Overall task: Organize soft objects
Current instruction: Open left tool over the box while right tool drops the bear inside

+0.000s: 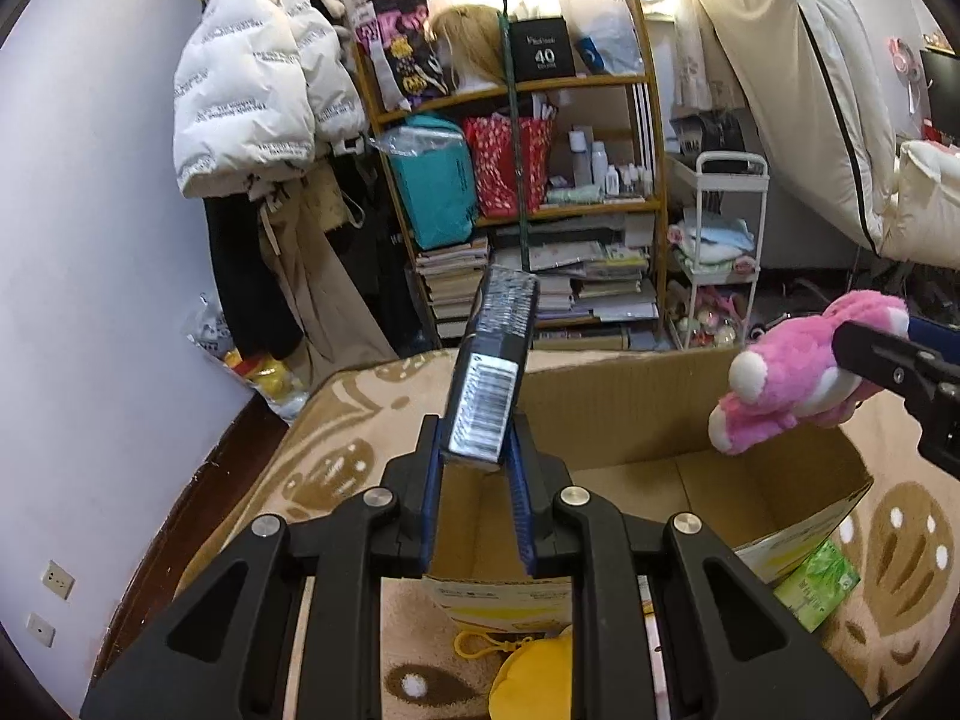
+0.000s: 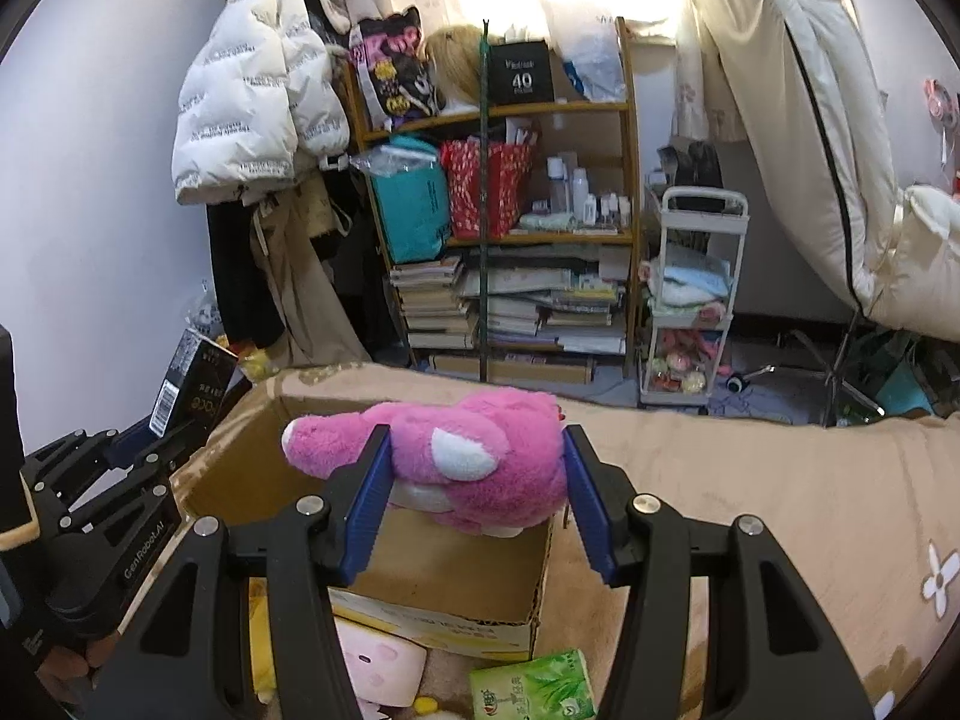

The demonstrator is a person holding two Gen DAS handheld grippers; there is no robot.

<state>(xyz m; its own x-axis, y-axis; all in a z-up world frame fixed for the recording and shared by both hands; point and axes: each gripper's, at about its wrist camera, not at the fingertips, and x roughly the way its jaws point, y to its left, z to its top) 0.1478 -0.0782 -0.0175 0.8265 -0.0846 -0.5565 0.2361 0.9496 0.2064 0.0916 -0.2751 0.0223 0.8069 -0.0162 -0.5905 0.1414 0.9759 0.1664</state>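
Left wrist view: left gripper (image 1: 477,456) is clamped on a dark box (image 1: 489,372) with a barcode label, held tilted over the open cardboard box (image 1: 630,420). Jaws pinch the dark box at its lower end; the rest sticks up and away from the camera. At the right edge, the pink plush toy (image 1: 798,372) hangs over the carton's far right corner, gripped by the right gripper (image 1: 870,360).

Right wrist view: right gripper (image 2: 474,480) grasps the pink plush toy (image 2: 468,462) between its blue pads (image 2: 366,510), jaws pressed into the plush sides. Toy is above the cardboard box (image 2: 456,576) opening, not resting inside. Left gripper (image 2: 174,420) visible at left with the dark box (image 2: 192,384).

Carton sits on a beige patterned blanket (image 2: 750,480). Green tissue pack (image 2: 534,684) lies just beside the carton's near corner. Yellow soft item (image 1: 528,678) and pink square plush (image 2: 378,660) lie near the carton's front wall. Bookshelf (image 2: 498,228) stands behind.
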